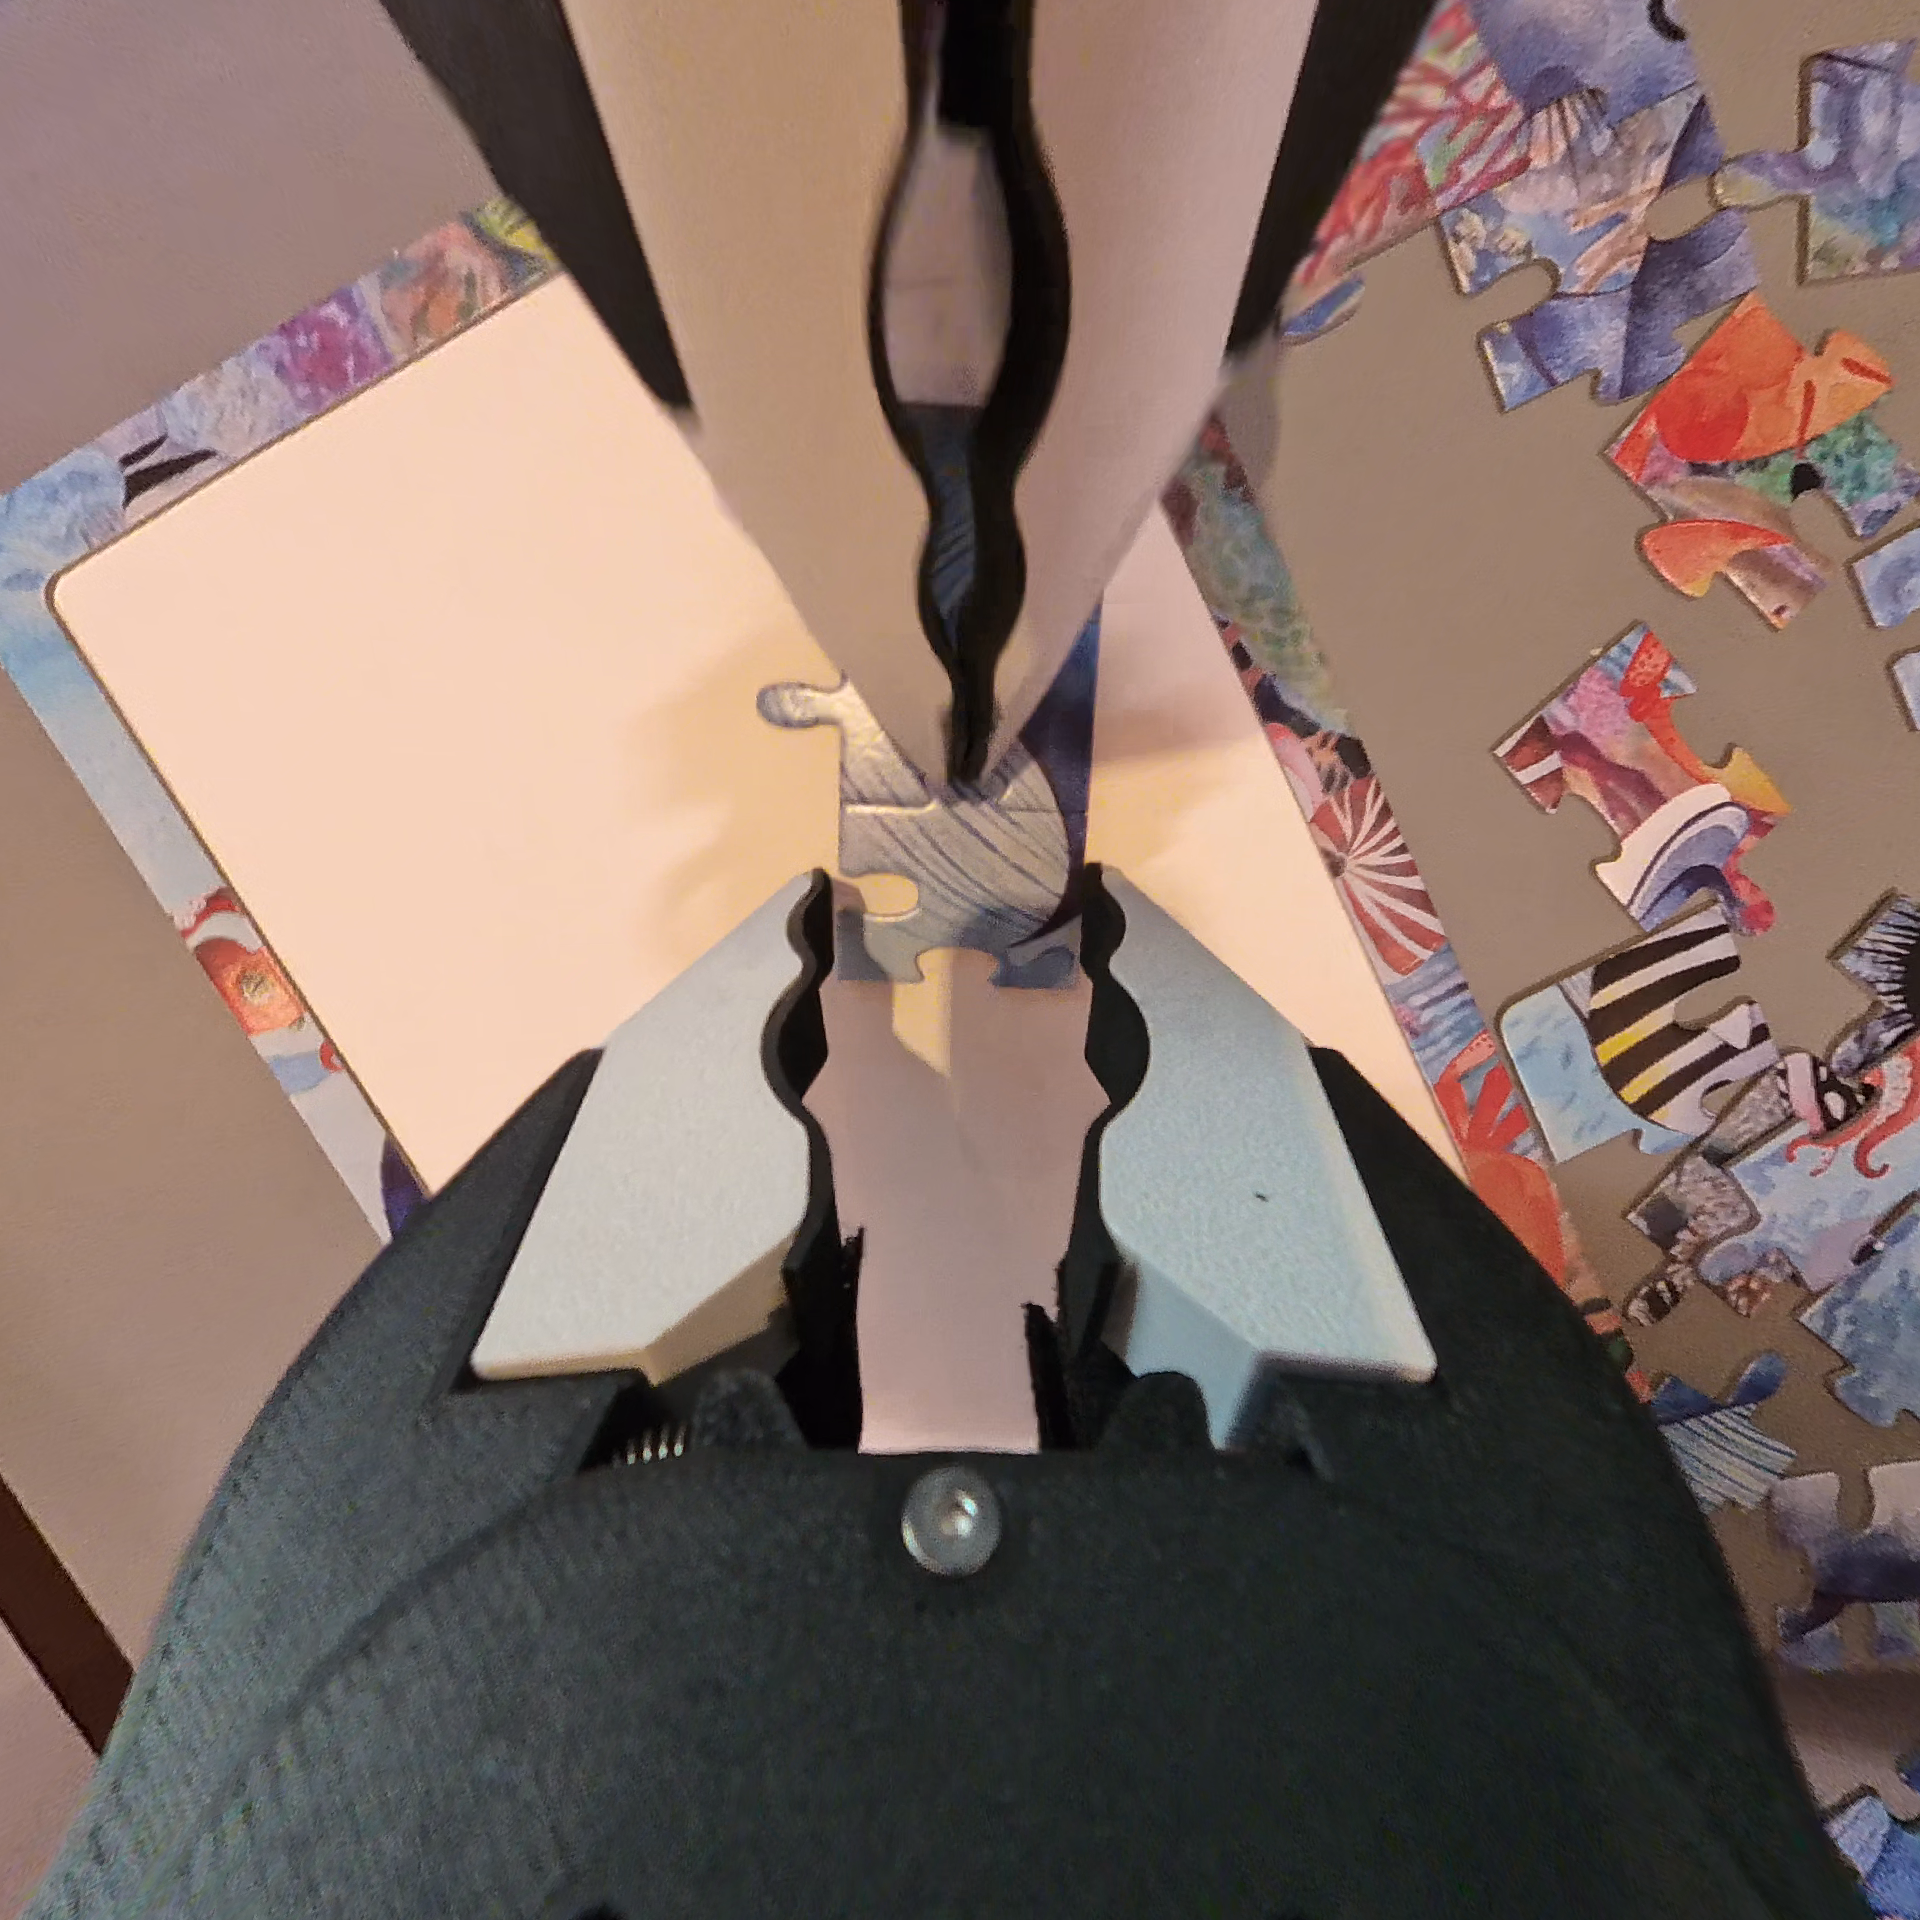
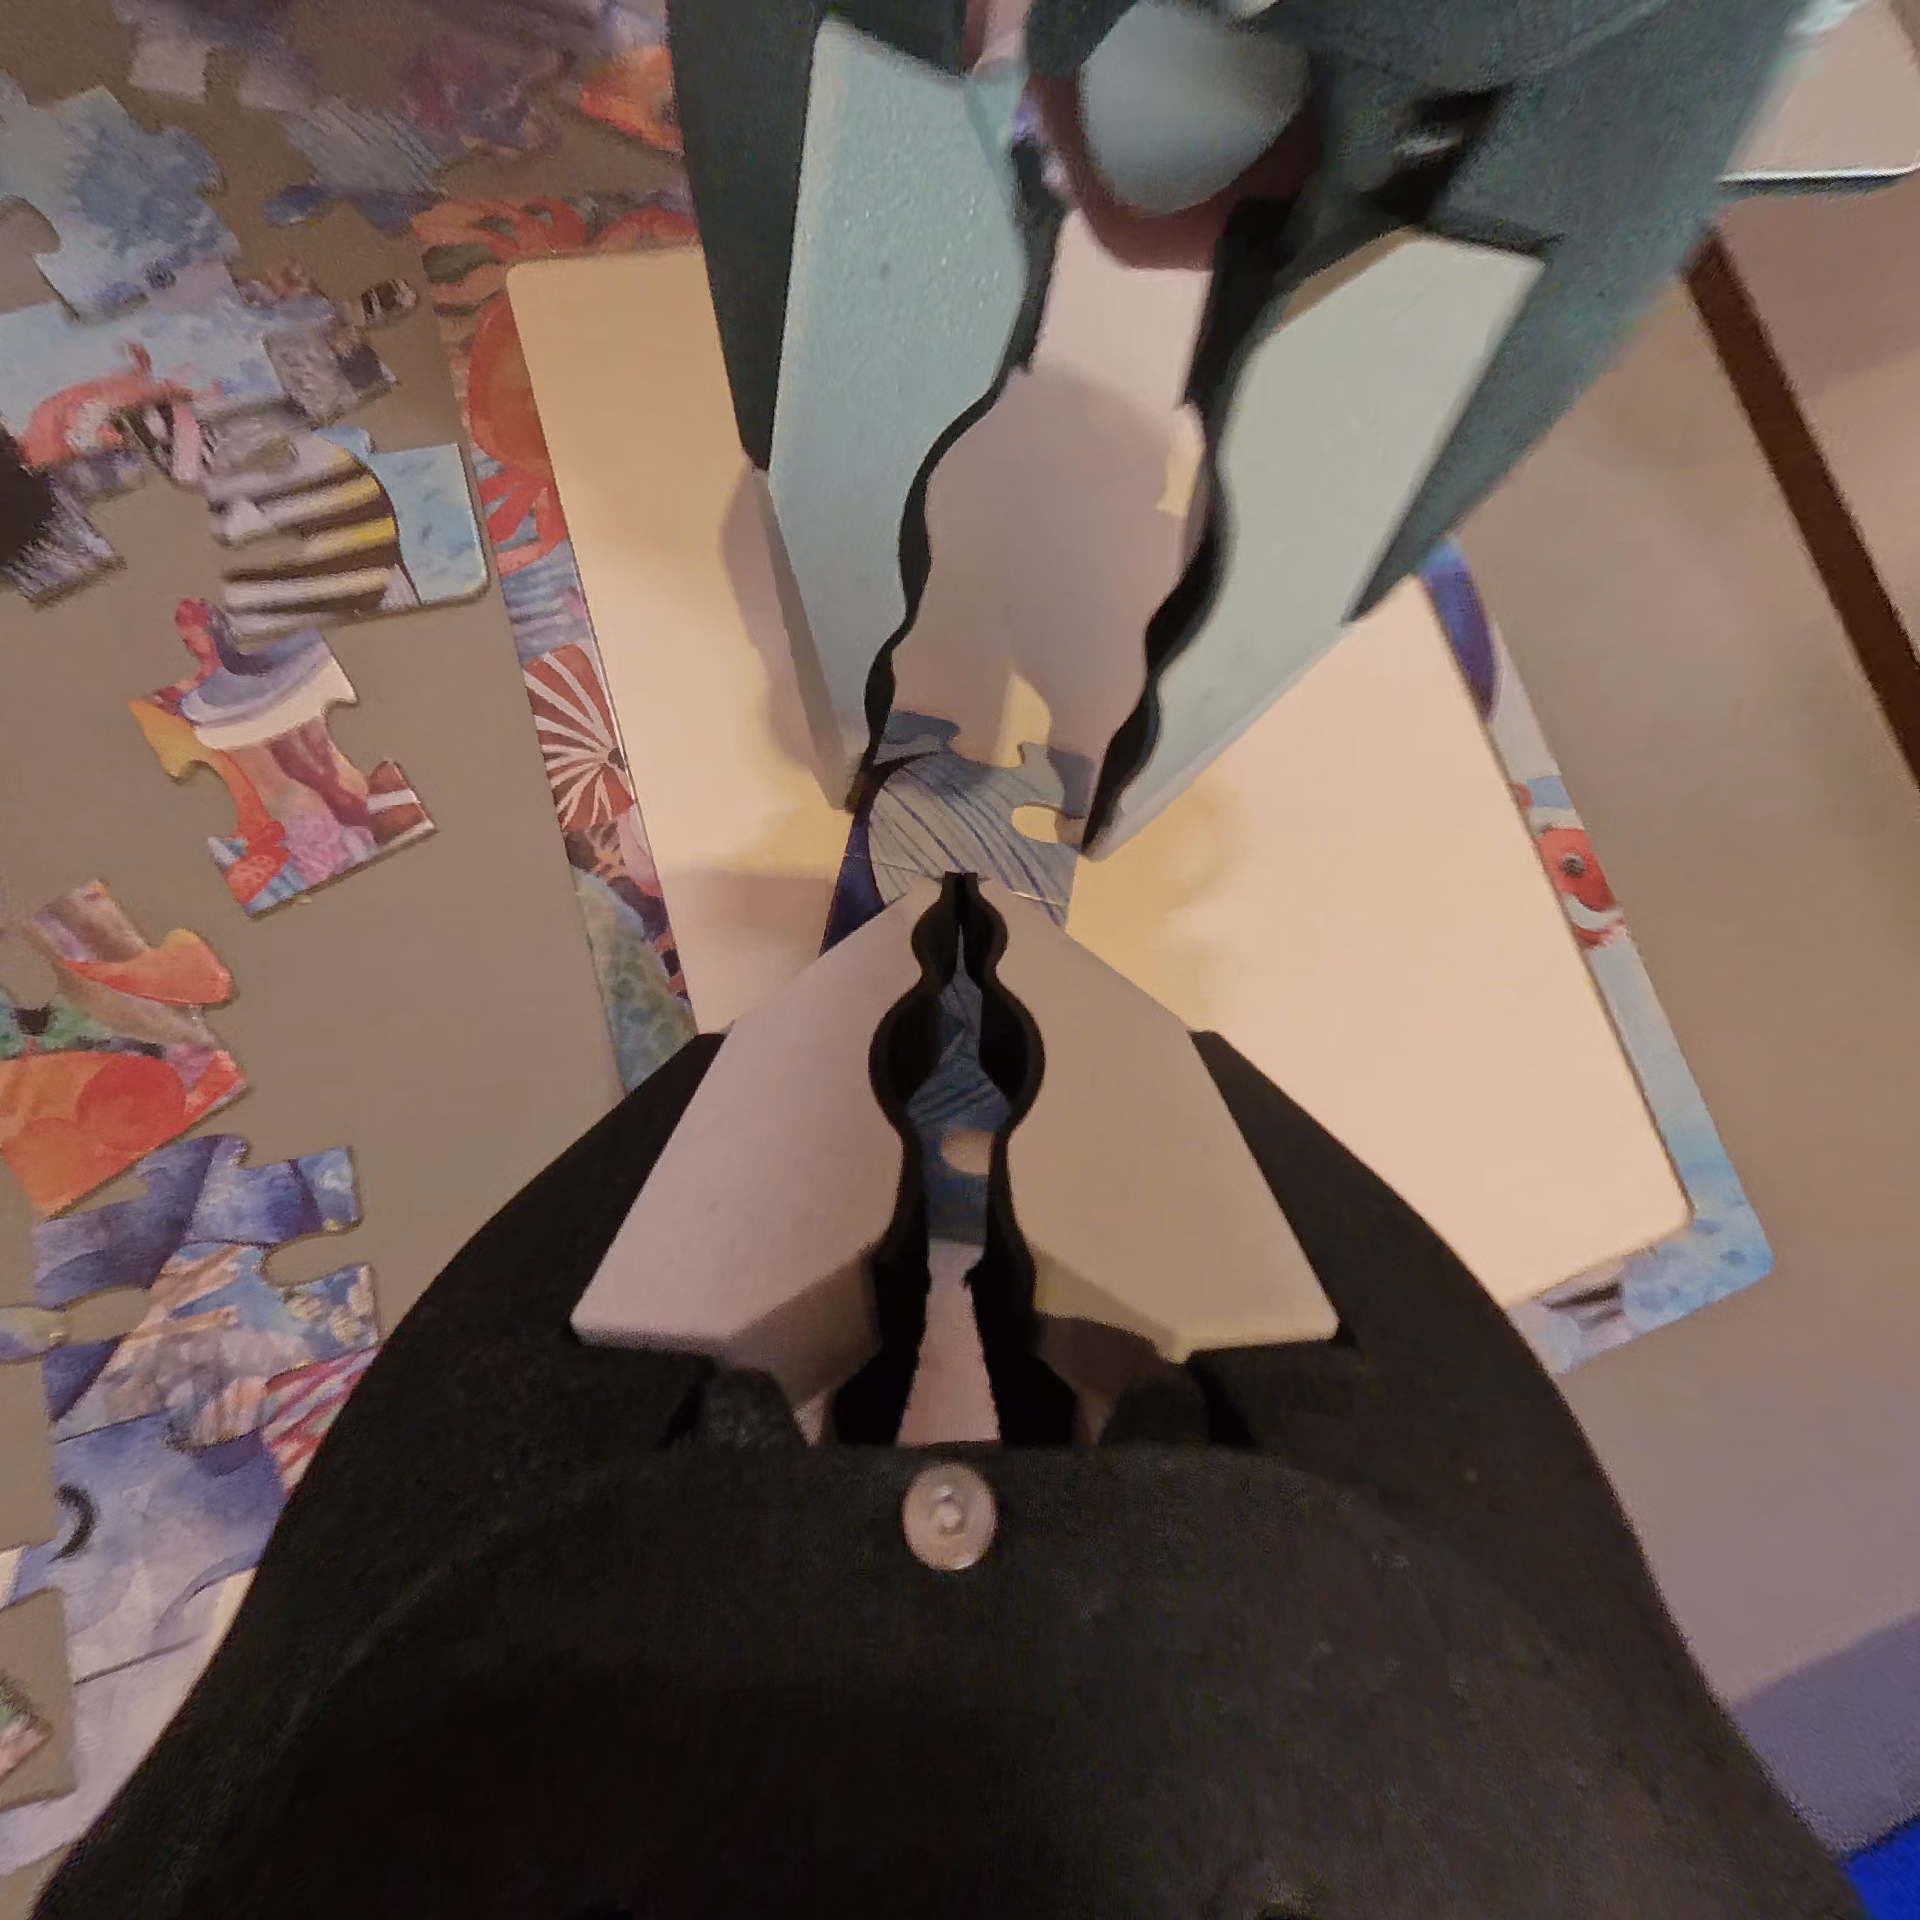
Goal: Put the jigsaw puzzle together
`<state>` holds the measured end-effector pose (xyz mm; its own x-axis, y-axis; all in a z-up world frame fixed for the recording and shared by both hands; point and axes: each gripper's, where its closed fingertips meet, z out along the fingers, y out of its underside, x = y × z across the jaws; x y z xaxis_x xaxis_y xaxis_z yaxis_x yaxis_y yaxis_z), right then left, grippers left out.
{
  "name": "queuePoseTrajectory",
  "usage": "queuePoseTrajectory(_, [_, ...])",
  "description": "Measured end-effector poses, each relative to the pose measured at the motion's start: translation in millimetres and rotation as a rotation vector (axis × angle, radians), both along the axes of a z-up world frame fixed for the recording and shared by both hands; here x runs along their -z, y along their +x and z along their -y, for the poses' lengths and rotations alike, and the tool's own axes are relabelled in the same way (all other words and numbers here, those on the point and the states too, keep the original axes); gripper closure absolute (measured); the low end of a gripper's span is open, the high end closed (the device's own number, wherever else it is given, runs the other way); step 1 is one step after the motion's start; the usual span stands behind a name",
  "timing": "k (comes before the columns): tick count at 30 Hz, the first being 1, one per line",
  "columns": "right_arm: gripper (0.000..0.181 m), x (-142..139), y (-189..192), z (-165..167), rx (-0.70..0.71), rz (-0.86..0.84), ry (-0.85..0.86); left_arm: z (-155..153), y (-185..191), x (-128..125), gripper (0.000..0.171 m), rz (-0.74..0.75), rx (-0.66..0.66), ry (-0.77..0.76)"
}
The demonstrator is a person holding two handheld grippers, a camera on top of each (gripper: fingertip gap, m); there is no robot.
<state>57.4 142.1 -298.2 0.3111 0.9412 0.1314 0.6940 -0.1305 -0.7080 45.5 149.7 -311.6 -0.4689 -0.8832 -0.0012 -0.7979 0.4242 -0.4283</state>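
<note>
The puzzle tray [image 1: 416, 675] has a cream floor and a painted sea-life border. A light blue striped puzzle piece [image 1: 966, 852] lies in it near the right border. My left gripper [image 1: 961, 888] has its jaws partly closed, one fingertip against each side of this piece. My right gripper [image 1: 966, 769] comes in from the far side, shut, with its tips down on the piece's far edge. In the right wrist view the right gripper [image 2: 956, 883] meets the same piece [image 2: 956, 816] between the left gripper's [image 2: 971, 810] tips. A darker blue piece [image 1: 1065, 717] lies under the right gripper, partly hidden.
Several loose pieces lie on the grey-brown table beside the tray, among them an orange one [image 1: 1756, 416] and a striped fish one [image 1: 1642, 1029]. They are on the left in the right wrist view [image 2: 343, 520]. A dark table edge [image 2: 1808, 416] runs beyond the tray.
</note>
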Motion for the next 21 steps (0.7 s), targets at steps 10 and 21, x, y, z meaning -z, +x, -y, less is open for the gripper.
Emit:
queuePoseTrajectory(10, [0.171,-12,84,33,0.150,0.110,-0.128,5,1,-1,0.135,0.013,-0.178,-0.050])
queuePoseTrajectory(21, [0.166,1,98,49,0.166,0.140,-0.134,12,-7,-4,0.119,0.014,-0.328,-0.009])
